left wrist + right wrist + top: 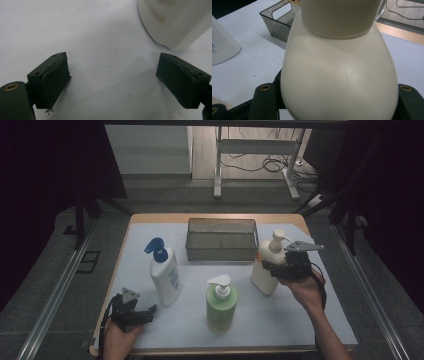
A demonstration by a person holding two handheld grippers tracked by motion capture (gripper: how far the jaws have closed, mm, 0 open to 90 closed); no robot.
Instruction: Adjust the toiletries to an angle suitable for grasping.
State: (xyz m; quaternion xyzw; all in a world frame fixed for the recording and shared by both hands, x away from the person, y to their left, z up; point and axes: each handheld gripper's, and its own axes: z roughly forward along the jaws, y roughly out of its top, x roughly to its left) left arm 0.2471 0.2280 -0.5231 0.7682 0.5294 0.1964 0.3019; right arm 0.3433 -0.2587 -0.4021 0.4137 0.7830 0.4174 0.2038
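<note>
A cream pump bottle [262, 276] stands at the right of the table, leaning slightly. My right gripper [280, 267] is shut on its body from the right side. In the right gripper view the cream bottle [337, 75] bulges between the two black jaws of my right gripper [337, 100], which press on both sides below its ribbed collar. My left gripper [142, 312] rests at the front left corner, open and holding nothing. In its own view, my left gripper [112, 62] has its jaws wide apart over the bare sheet, with the base of a white bottle [175, 22] just beyond.
A white bottle with a blue pump [166, 277] stands left of centre. A green bottle with a white pump [221, 302] stands at the front centre. A grey mesh basket [222, 221] sits at the back centre. A pale sheet [300, 315] covers the table.
</note>
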